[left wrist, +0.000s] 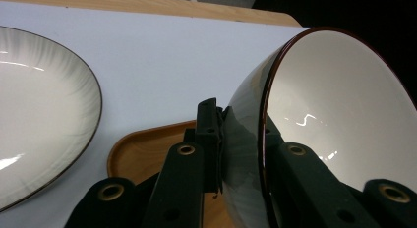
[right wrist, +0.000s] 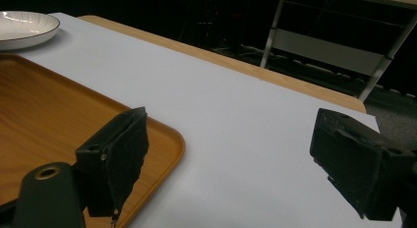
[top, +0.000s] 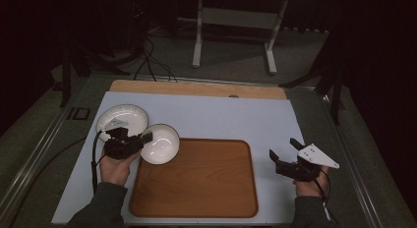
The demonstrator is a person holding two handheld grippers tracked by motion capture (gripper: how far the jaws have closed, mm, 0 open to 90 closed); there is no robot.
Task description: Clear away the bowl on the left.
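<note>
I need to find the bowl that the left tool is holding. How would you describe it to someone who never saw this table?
Start at the wooden tray on the white mat. At its far left corner, the left tool grips the bowl by its rim. Unlike the flat plate beside it, it is deep, tilted and dark-rimmed.

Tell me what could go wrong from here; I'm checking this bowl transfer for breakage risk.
The left gripper pinches the bowl by its rim alone, one finger inside and one outside, with the bowl tilted on edge; the glossy wall could slip out and drop onto the wooden tray. The plate lies close beside the bowl, so a swing back could knock them together. The right gripper hovers open at the tray's far side, too far to steady anything.
</note>
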